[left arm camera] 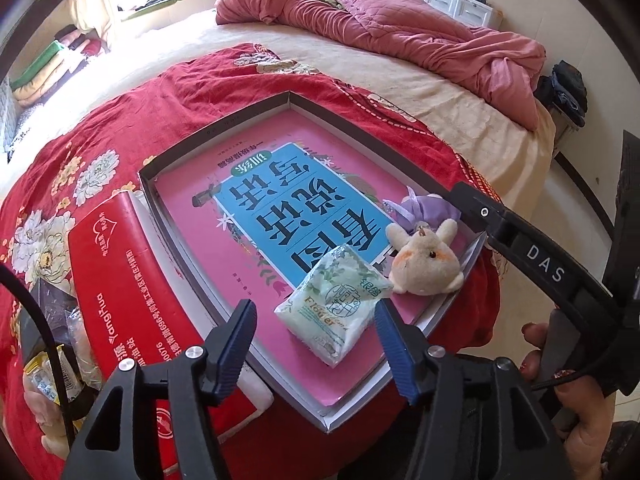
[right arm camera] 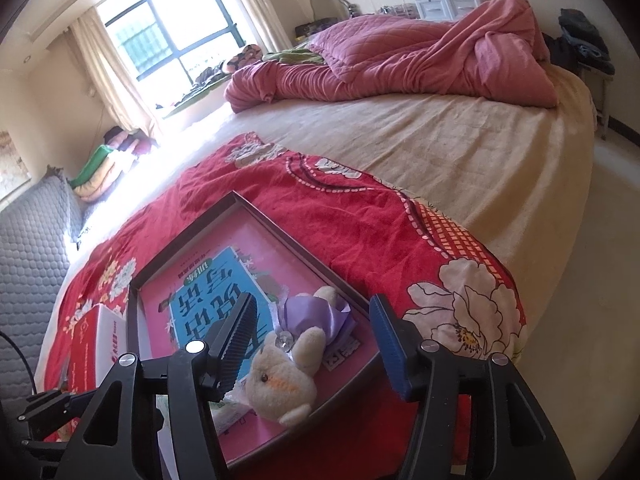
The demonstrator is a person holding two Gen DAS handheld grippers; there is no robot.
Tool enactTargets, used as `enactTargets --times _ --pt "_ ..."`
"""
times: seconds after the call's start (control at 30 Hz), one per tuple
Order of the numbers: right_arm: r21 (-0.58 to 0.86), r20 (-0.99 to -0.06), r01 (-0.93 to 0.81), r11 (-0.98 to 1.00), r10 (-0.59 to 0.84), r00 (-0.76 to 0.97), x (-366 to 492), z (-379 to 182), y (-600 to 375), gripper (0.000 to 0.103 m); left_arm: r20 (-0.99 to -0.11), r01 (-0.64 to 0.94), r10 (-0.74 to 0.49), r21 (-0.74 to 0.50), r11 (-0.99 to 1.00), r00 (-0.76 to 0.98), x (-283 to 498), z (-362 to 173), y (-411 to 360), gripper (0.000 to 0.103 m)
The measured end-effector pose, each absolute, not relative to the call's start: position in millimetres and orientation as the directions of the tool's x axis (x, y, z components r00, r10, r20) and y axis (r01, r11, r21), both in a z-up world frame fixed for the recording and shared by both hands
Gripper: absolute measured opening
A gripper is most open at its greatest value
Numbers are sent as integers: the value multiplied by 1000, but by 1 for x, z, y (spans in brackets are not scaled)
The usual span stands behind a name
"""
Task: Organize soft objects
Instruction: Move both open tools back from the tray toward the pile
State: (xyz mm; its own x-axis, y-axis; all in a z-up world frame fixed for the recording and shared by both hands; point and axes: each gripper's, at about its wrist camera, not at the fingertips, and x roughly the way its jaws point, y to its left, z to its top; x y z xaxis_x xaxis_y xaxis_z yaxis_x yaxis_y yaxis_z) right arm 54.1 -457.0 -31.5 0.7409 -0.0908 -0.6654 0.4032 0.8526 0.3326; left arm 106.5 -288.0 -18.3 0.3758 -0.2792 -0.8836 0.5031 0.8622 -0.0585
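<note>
A shallow dark-rimmed box (left arm camera: 176,152) lies on a red flowered cloth (left arm camera: 224,84) on the bed, with a pink and blue book (left arm camera: 280,208) flat inside it. A pale green tissue pack (left arm camera: 336,304) rests on the book at the near corner. My left gripper (left arm camera: 316,316) is open, its blue pads on either side of the pack and apart from it. A cream plush toy (right arm camera: 280,384) in a purple dress lies in the box beside the pack. My right gripper (right arm camera: 314,316) hovers open around the toy without pressing it. In the left wrist view the plush toy (left arm camera: 424,260) sits beneath the right gripper's black body.
A red carton (left arm camera: 132,300) lies against the box's left side, with crinkly snack bags (left arm camera: 52,344) nearer me. A crumpled pink quilt (left arm camera: 400,28) covers the far end of the cream-sheeted bed (right arm camera: 460,160). Folded bedding (right arm camera: 100,168) is stacked by the window. A hand (left arm camera: 580,420) grips the right tool.
</note>
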Motion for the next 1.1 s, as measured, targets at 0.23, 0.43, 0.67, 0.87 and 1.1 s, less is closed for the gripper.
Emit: enactTargets --times 0.23,0.43,0.67,0.87,1.1 --pt "251 -659 390 886 -139 739 54 -23 -439 70 -869 484 -277 -50 873 409 101 -9 -277 65" --pt "189 -639 380 906 -180 748 51 -12 -422 74 -855 461 -280 -55 886 436 96 -1 -263 74" --pt "157 -622 362 919 -193 759 47 1 -403 76 -830 420 -269 -47 906 489 90 13 -240 82" --pt "145 -604 329 933 -180 776 41 16 -381 76 -817 388 -257 -46 921 515 85 20 -220 82" --pt "128 -590 270 954 -146 794 36 32 -354 76 -801 351 -243 -44 935 547 76 26 -195 83"
